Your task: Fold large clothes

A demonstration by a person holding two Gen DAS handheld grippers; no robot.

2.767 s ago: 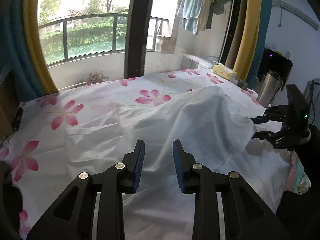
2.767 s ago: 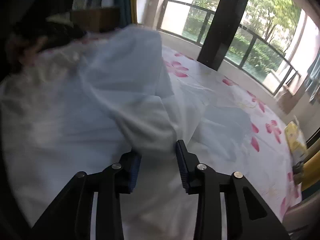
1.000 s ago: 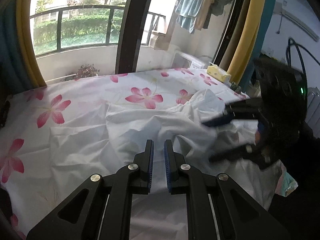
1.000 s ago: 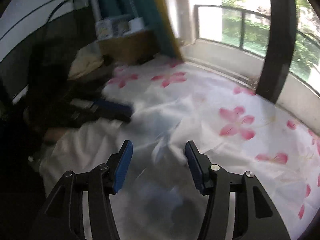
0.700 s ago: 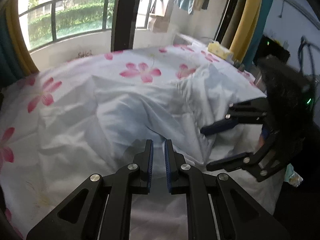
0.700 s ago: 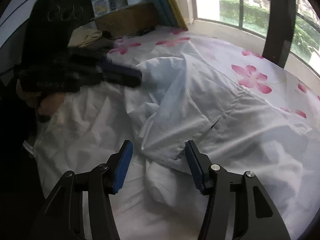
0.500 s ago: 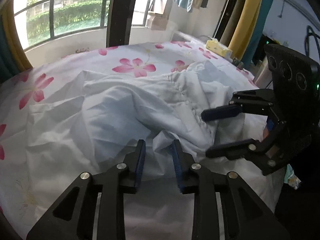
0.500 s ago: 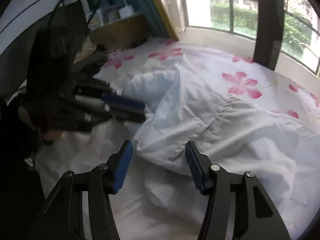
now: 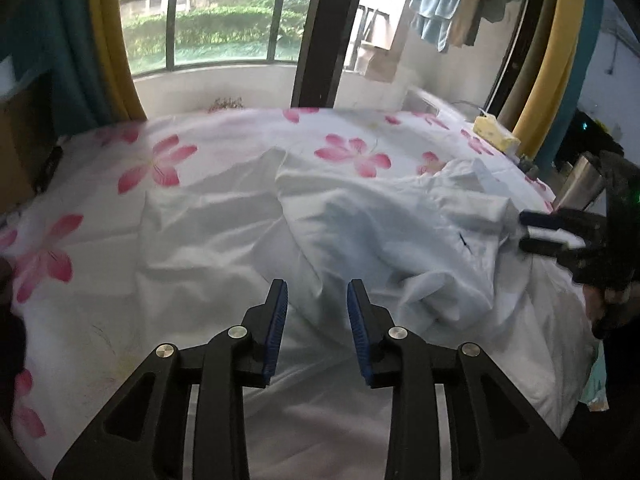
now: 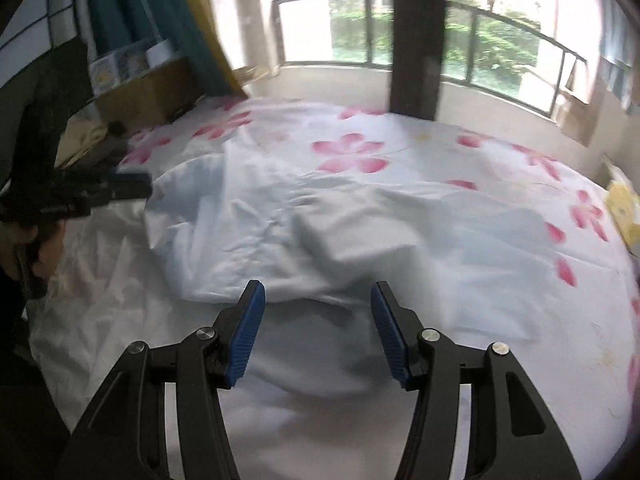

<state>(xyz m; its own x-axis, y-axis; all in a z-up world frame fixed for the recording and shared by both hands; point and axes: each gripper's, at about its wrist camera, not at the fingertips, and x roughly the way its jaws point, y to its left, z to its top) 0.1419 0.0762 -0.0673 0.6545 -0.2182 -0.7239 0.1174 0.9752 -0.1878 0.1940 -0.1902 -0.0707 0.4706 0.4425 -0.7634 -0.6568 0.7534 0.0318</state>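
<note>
A pale blue-white shirt point(image 9: 384, 232) lies rumpled on the flowered bed sheet point(image 9: 160, 164), its cuffed sleeve toward the right. It also shows in the right wrist view point(image 10: 304, 220), bunched in the middle of the bed. My left gripper point(image 9: 317, 300) is open and empty, hovering just before the shirt's near edge. My right gripper point(image 10: 316, 304) is open and empty above the shirt's near hem. The right gripper also shows in the left wrist view point(image 9: 532, 232) at the shirt's right side. The left gripper shows in the right wrist view point(image 10: 132, 188) by the shirt's left end.
A white sheet with pink flowers covers the whole bed. A yellow tissue pack point(image 9: 496, 136) and a metal flask point(image 9: 580, 184) stand at the bed's right edge. A cardboard box point(image 10: 148, 92) sits at the far left corner. Windows and a balcony rail lie beyond.
My left gripper was shut on the shirt, then opened and let it go. Both grippers have drawn back from the shirt, which now lies slumped on the bed.
</note>
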